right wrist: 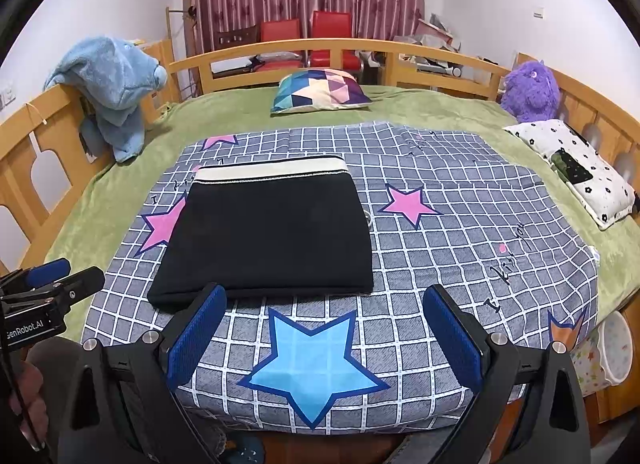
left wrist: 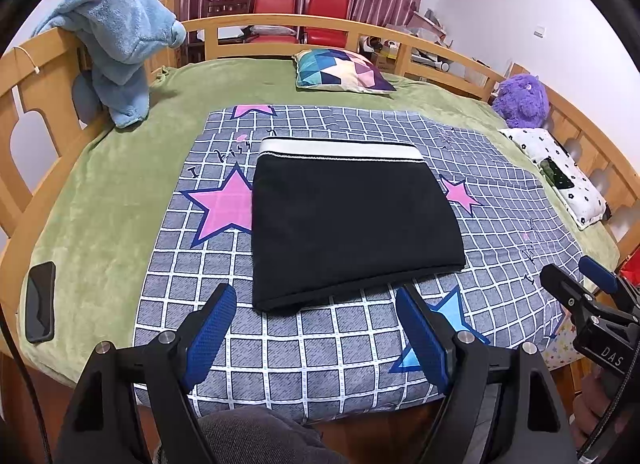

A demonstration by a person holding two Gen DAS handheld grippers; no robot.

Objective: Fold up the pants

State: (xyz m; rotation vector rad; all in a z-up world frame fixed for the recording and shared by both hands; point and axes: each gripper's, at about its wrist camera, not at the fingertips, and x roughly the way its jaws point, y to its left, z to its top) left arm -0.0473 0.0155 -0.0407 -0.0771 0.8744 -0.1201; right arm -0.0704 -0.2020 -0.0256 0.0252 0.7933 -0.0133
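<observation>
Black pants [left wrist: 352, 224] with a white waistband lie folded into a flat rectangle on the grey checked sheet [left wrist: 360, 356], waistband at the far side. In the right wrist view the same pants [right wrist: 268, 236] sit left of centre. My left gripper [left wrist: 314, 304] hovers open just short of the pants' near edge, nothing between its blue pads. My right gripper [right wrist: 324, 304] is open too, above the blue star [right wrist: 316, 368], near the pants' near right corner. Each gripper shows at the edge of the other's view: the right gripper [left wrist: 576, 272], the left gripper [right wrist: 72, 276].
The bed has a green blanket [left wrist: 104, 192] and a wooden rail [left wrist: 280, 20] all round. A blue plush [left wrist: 116, 44] hangs on the left rail; a purple plush [left wrist: 520, 100] and white pillow [left wrist: 560, 172] lie right. A patterned cushion [left wrist: 340, 72] sits far; a phone [left wrist: 40, 308] near left.
</observation>
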